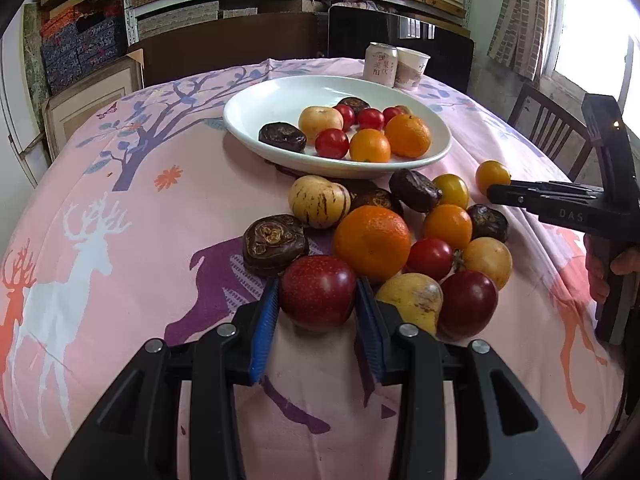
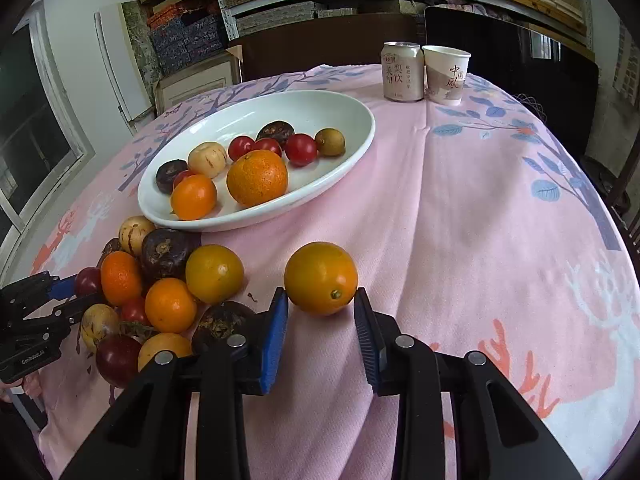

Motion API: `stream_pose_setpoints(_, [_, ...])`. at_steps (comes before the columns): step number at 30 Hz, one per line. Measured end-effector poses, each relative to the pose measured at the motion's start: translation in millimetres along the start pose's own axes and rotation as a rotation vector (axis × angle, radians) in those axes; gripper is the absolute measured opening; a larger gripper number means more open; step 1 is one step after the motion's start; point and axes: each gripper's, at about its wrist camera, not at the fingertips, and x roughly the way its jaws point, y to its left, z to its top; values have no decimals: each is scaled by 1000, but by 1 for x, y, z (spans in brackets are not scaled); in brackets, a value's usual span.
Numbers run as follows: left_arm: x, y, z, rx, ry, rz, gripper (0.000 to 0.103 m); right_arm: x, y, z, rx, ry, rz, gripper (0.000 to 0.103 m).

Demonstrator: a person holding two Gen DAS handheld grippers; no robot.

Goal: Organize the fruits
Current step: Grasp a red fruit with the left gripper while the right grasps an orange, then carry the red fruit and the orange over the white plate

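A white oval plate point(image 1: 256, 116) point(image 2: 352, 160) holds several fruits: oranges, red tomatoes, dark fruits and a pale melon. A pile of loose fruit point(image 1: 372, 240) point(image 2: 168, 304) lies on the pink tablecloth in front of it. My left gripper point(image 1: 316, 292) is open, its blue pads either side of a dark red fruit point(image 1: 318, 290) at the near edge of the pile. My right gripper point(image 2: 320, 298) is open around a lone yellow-orange fruit point(image 2: 321, 278) point(image 1: 492, 176) that rests on the cloth.
A drink can point(image 2: 402, 72) and a paper cup point(image 2: 446, 76) stand at the table's far side behind the plate. A wooden chair point(image 1: 548, 128) is at the right edge. Shelves with boxes fill the back wall.
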Motion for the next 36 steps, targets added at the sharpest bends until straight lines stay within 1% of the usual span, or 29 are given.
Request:
stream_pose_setpoints(2, [-4,1,-1,6,-4,-6,37,-6,1,0,-7,-14,-5,32])
stream_pose_setpoints(4, [-7,5,-2,-10,11,-11,37,-14,2,1,-8,-31,-6,26])
stream_pose_setpoints(6, [-12,8,-1,-29,10,-20,37,-23,5,3,-10,-48,0,26])
stream_pose_setpoints(9, [-24,10,2,-44,-24,-5,37,-31,11,5,-14,-62,-11,25])
stream_pose_setpoints(11, [-32,9,4,-53,-48,-18,37,-31,13,3,-15,-41,-6,25])
stream_pose_setpoints(14, [-41,4,3,-36,-66,-18,37,-27,7,-3,9,-8,-24,25])
stream_pose_setpoints(15, [-44,1,2,-31,-69,-18,37,-25,6,-4,7,-6,-41,33])
stream_pose_setpoints(16, [-46,-1,2,-27,-72,-23,37,-23,6,-4,-2,-4,-56,45])
stream_pose_setpoints(17, [-47,-3,3,-25,-76,-31,37,-19,5,-4,-6,-4,-59,47])
stream_pose_setpoints(20, [-48,-8,5,-22,-78,-39,37,-6,9,4,-12,12,-35,48])
stream_pose_setpoints(22, [-47,-8,8,-26,-78,-35,37,7,13,11,-16,34,-38,58])
stream_pose_setpoints(24, [-46,-7,11,-35,-79,-44,37,19,15,14,-2,58,-33,58])
stream_pose_setpoints(26, [-46,-6,13,-35,-80,-47,37,23,16,12,6,40,-41,56])
stream_pose_setpoints(27, [-45,-6,14,-32,-79,-43,37,22,16,11,5,18,-70,41])
stream_pose_setpoints(28, [-44,-6,15,-31,-78,-39,37,20,15,11,10,5,-81,37])
stream_pose_setpoints(29, [-44,-5,15,-32,-75,-37,37,19,13,10,26,11,-55,37])
stream_pose_setpoints(30, [-43,-4,16,-37,-73,-37,37,17,12,9,31,13,-48,37])
stream_pose_setpoints(36, [-43,-4,19,-55,-78,-56,37,3,14,5,28,-11,-42,37])
